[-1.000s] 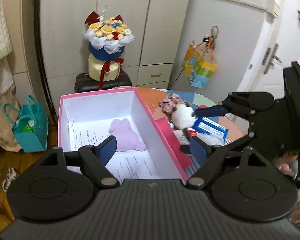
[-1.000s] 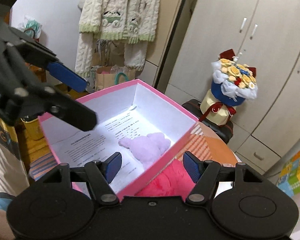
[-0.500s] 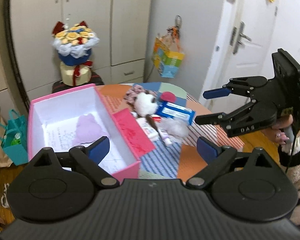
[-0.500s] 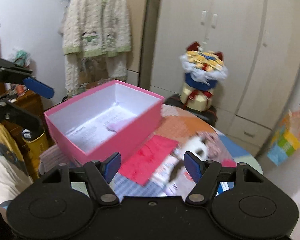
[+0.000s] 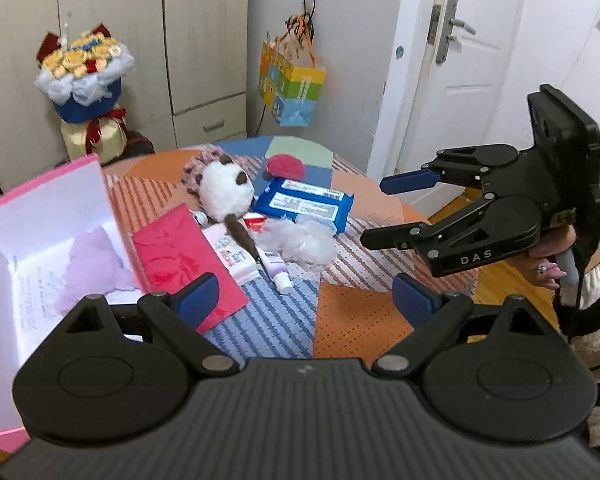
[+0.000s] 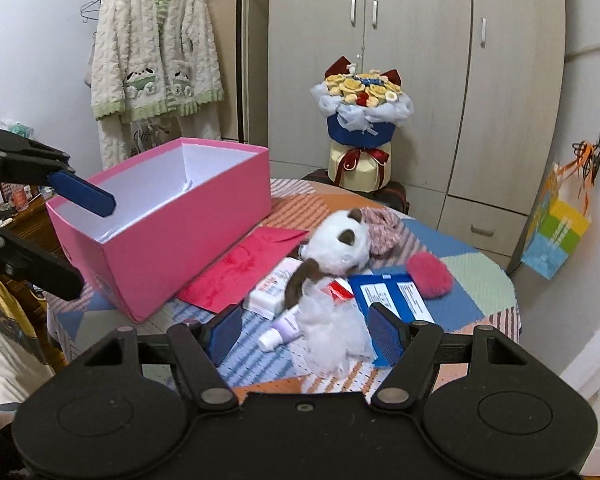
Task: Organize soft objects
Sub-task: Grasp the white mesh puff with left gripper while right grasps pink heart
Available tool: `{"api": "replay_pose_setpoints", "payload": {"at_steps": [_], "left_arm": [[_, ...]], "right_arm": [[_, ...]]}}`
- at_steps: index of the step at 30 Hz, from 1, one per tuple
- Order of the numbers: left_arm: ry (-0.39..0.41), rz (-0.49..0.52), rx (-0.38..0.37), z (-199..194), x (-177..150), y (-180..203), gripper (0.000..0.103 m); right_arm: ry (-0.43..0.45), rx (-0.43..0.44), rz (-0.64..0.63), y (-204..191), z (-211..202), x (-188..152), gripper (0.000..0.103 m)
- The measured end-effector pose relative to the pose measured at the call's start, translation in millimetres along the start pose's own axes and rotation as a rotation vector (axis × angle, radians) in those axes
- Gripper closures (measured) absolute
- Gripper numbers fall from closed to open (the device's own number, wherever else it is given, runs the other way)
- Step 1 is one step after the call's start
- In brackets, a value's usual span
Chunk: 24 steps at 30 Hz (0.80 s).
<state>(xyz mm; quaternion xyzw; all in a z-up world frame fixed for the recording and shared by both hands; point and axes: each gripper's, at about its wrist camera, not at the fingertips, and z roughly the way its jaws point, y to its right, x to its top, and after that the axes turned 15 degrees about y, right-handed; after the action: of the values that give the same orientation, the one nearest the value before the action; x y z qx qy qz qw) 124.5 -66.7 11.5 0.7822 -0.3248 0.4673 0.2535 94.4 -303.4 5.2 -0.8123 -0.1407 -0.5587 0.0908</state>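
A pink box (image 6: 172,240) stands at the table's left, with a lilac plush (image 5: 94,258) inside (image 5: 44,208). A white-and-brown plush (image 6: 336,248) lies mid-table, also in the left wrist view (image 5: 226,192). Beside it lie a white fluffy tuft (image 6: 332,336) (image 5: 300,242), a pink puff (image 6: 428,274) (image 5: 285,165) and a patterned pink cloth (image 6: 382,230). My left gripper (image 5: 306,298) is open and empty above the table's near edge. My right gripper (image 6: 304,330) is open and empty, just before the white tuft; it appears at the right of the left wrist view (image 5: 380,210).
A blue wipes pack (image 5: 304,202), a red envelope (image 5: 188,256), a small white box (image 6: 270,292) and a tube (image 6: 282,330) lie among the soft things. A flower bouquet (image 6: 362,120) stands behind the table, a colourful bag (image 5: 292,88) hangs by the cabinet.
Both grippers have drawn back from the pink box and swung right toward the pile of things mid-table. The lilac plush stays in the box. Both stay open.
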Motion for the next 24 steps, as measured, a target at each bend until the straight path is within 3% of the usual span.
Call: {"api": "replay_pose_setpoints", "payload": {"at_steps": [13, 17, 24], "left_arm": [[0.004, 0.025, 0.004, 85.7, -15.8, 16.4, 0.009], [0.053, 0.076, 0.038, 113.2, -21.1, 24.1, 0.009], [0.038, 0.101, 0.066, 161.9, -31.8, 29.8, 0.008]], "right_arm": [[-0.012, -0.008, 0.15, 68.2, 33.3, -15.6, 0.029], [-0.021, -0.005, 0.178, 89.7, 59.6, -15.5, 0.029], [-0.031, -0.035, 0.269, 136.9, 113.6, -20.1, 0.027]]}}
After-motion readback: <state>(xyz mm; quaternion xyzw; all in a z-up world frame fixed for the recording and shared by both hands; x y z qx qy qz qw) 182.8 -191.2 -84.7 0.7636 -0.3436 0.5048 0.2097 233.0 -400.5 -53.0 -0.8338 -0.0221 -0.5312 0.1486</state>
